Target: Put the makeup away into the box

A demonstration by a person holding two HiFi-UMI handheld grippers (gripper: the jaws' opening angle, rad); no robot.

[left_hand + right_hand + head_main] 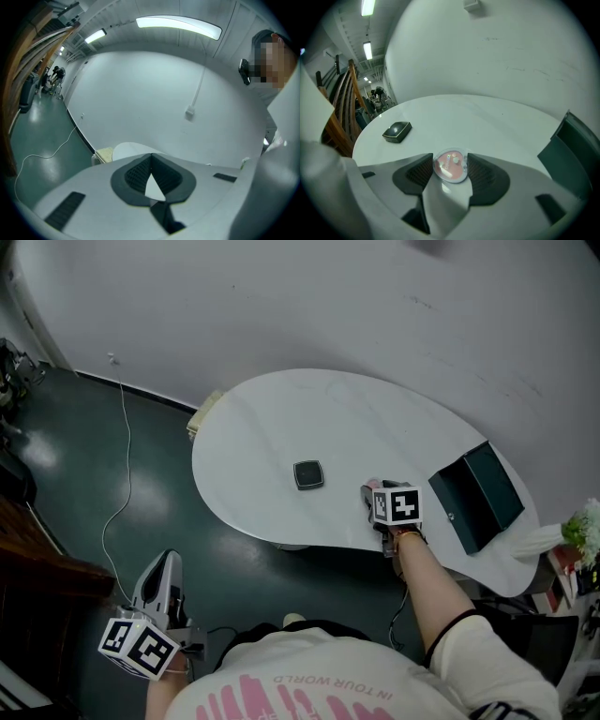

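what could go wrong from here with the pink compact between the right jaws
The round pink compact sits only at the very tips of the right gripper. Its smooth curved rim could squirt out or drop on the lift. The open box stands off to the right, so a low carry might knock its raised lid. The black compact lies apart on the table and could be forgotten.

This is a large, bare hall of the studio or lab kind. A white kidney-shaped tabletop [281,418] stands alone on a glossy dark green floor [84,465]. It is close under a plain white wall [328,306] that carries a small grey box on a thin conduit [190,112]. A thin white cable [125,456] trails over the floor left of the tabletop. Long fluorescent strip lights [178,26] run overhead. Far off to the tabletop's left, past a brown wooden railing [342,117], a few people [55,75] stand in a long aisle.
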